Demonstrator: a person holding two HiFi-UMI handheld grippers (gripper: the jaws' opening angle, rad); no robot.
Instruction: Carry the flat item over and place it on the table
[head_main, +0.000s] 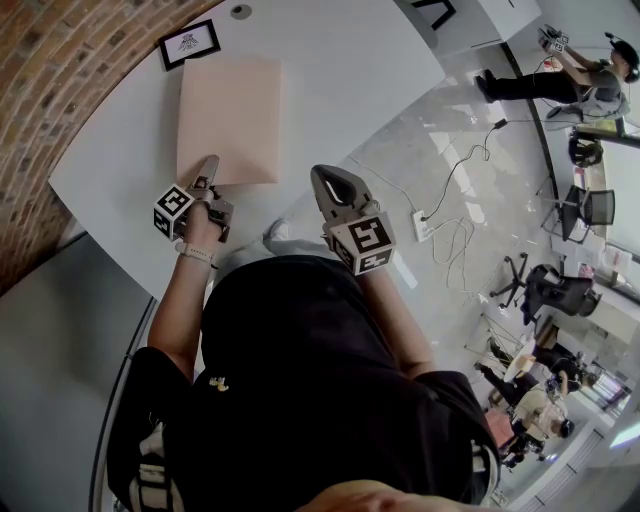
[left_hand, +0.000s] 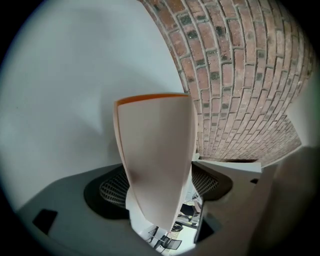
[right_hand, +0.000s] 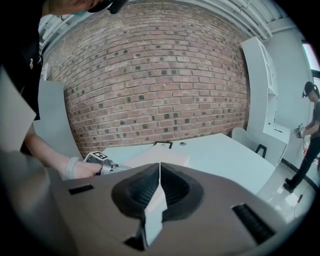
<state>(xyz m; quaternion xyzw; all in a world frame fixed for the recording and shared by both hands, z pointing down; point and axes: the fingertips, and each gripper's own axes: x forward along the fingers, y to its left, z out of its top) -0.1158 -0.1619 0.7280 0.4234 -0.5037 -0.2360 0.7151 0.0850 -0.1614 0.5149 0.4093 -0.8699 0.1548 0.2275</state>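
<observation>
The flat item (head_main: 230, 120) is a pale pink board that lies on the white table (head_main: 340, 80). My left gripper (head_main: 208, 168) is at the board's near edge. In the left gripper view the board (left_hand: 155, 150) runs between the wide-set jaws of that gripper (left_hand: 160, 185), and I see floor through a gap beside it, so the pads do not press on it. My right gripper (head_main: 335, 185) hangs just off the table's near edge, shut on nothing. Its own view shows the right gripper (right_hand: 159, 175) with jaws together, and beyond it the board (right_hand: 160, 159) and the left gripper (right_hand: 100, 160).
A black-framed picture (head_main: 188, 42) lies past the board, next to the brick wall (head_main: 60, 70). A power strip (head_main: 425, 225) with cables lies on the floor at the right. A person (head_main: 590, 80) stands far right, near office chairs (head_main: 590, 205).
</observation>
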